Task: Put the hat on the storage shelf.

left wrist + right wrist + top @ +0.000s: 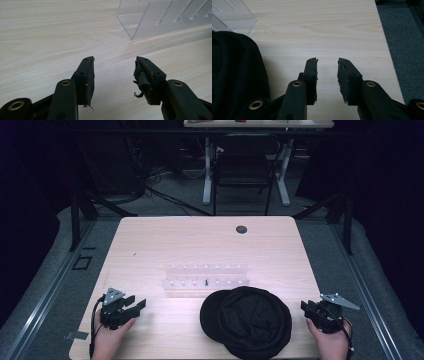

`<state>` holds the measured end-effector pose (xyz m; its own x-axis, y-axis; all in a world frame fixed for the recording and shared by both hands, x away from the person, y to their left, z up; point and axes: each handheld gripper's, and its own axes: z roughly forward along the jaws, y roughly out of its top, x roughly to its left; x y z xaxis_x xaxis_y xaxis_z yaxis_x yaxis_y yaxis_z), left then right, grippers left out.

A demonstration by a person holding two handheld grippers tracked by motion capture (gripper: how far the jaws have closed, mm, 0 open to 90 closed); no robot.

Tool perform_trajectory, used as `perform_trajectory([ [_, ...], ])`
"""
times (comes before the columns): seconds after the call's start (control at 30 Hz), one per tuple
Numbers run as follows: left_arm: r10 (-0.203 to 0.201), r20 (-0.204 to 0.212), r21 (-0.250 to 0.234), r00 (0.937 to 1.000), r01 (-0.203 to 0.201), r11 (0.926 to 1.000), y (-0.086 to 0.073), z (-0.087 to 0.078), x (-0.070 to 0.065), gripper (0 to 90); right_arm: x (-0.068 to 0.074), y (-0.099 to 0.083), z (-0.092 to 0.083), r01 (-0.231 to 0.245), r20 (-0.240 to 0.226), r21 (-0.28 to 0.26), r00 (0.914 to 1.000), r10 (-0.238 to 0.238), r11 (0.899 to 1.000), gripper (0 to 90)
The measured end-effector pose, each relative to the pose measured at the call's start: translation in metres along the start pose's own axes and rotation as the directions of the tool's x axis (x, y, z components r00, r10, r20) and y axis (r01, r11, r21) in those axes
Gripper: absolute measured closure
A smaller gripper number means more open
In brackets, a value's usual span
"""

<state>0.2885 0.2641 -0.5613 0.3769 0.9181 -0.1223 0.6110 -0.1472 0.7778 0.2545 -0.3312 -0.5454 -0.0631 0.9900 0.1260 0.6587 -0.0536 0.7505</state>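
A black cloth cap lies on the light wooden table near its front edge, right of centre. Behind it stands a clear plastic stepped rack with small pieces on it, one of them dark. My left gripper rests low at the table's front left, open, with bare wood between its fingers; the rack's corner shows ahead to the right. My right gripper sits at the front right edge, open and empty, with the cap close on its left.
A small dark round grommet is set in the far part of the tabletop. Beyond the table stand a black chair and a white-legged desk. The table's right edge drops to grey floor beside my right gripper.
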Motion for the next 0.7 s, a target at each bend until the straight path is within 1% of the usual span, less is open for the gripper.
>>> perform_trajectory([
  [0.03, 0.003, -0.001, -0.003, 1.0000, -0.003, 1.0000, 0.000, 0.000, -0.001, 50.3, 0.000, 0.000, 0.000, 0.000, 0.000, 0.000, 1.0000, 0.000, 1.000, 68.8],
  [0.07, 0.010, -0.005, 0.002, 0.9999, -0.010, 0.9999, 0.000, 0.000, -0.002, 50.4, 0.003, 0.001, -0.003, 0.018, 0.015, -0.002, 0.9997, -0.018, 1.000, 68.6],
  [0.1, 0.013, -0.005, 0.003, 0.9999, -0.013, 0.9999, 0.000, 0.000, -0.002, 50.4, 0.003, 0.001, -0.003, 0.018, 0.015, -0.002, 0.9997, -0.018, 1.000, 68.6],
  [0.13, 0.021, -0.002, 0.010, 0.9998, -0.021, 0.9997, 0.000, 0.001, -0.003, 50.3, 0.007, 0.002, -0.005, 0.044, 0.032, 0.004, 0.9985, -0.045, 0.999, 66.3],
  [0.17, 0.021, -0.002, 0.010, 0.9998, -0.021, 0.9997, 0.000, 0.001, -0.003, 50.4, 0.007, 0.002, -0.005, 0.044, 0.032, 0.004, 0.9985, -0.045, 0.999, 66.3],
  [0.2, 0.026, -0.005, 0.010, 0.9997, -0.025, 0.9996, 0.000, 0.001, -0.005, 50.4, 0.011, 0.002, -0.008, 0.076, 0.062, 0.007, 0.9951, -0.077, 0.997, 64.7],
  [0.23, 0.026, -0.005, 0.010, 0.9997, -0.025, 0.9996, 0.000, 0.001, -0.005, 50.4, 0.011, 0.002, -0.008, 0.076, 0.062, 0.007, 0.9951, -0.077, 0.997, 64.7],
  [0.27, 0.035, 0.001, 0.009, 0.9994, -0.035, 0.9993, 0.001, 0.001, -0.006, 50.3, 0.016, 0.004, -0.010, 0.107, 0.081, 0.009, 0.9909, -0.108, 0.994, 65.4],
  [0.33, 0.035, 0.004, 0.010, 0.9994, -0.035, 0.9993, 0.001, 0.001, -0.007, 50.4, 0.018, 0.005, -0.012, 0.112, 0.082, 0.012, 0.9902, -0.113, 0.994, 65.6],
  [0.4, 0.034, 0.009, 0.010, 0.9994, -0.034, 0.9994, 0.001, 0.001, -0.008, 50.3, 0.021, 0.009, -0.016, 0.122, 0.071, 0.014, 0.9898, -0.123, 0.992, 67.2],
  [0.47, 0.027, 0.026, 0.017, 0.9993, -0.028, 0.9995, 0.002, 0.000, -0.008, 50.3, 0.024, 0.012, -0.019, 0.105, 0.037, 0.014, 0.9937, -0.105, 0.994, 70.2],
  [0.5, 0.032, 0.028, 0.019, 0.9991, -0.032, 0.9993, 0.002, -0.001, -0.009, 50.3, 0.026, 0.013, -0.021, 0.105, 0.031, 0.022, 0.9939, -0.106, 0.994, 71.6],
  [0.63, 0.040, 0.027, 0.012, 0.9988, -0.040, 0.9991, 0.003, -0.002, -0.011, 50.3, 0.030, 0.022, -0.027, 0.108, 0.010, 0.043, 0.9941, -0.108, 0.993, 72.5],
  [0.67, 0.041, 0.025, 0.009, 0.9988, -0.042, 0.9991, 0.003, -0.003, -0.011, 50.3, 0.031, 0.025, -0.029, 0.108, 0.004, 0.059, 0.9941, -0.109, 0.992, 72.5],
  [0.7, 0.043, 0.024, 0.012, 0.9988, -0.043, 0.9990, 0.003, -0.003, -0.012, 50.2, 0.032, 0.028, -0.030, 0.105, -0.013, 0.071, 0.9945, -0.104, 0.992, 72.4],
])
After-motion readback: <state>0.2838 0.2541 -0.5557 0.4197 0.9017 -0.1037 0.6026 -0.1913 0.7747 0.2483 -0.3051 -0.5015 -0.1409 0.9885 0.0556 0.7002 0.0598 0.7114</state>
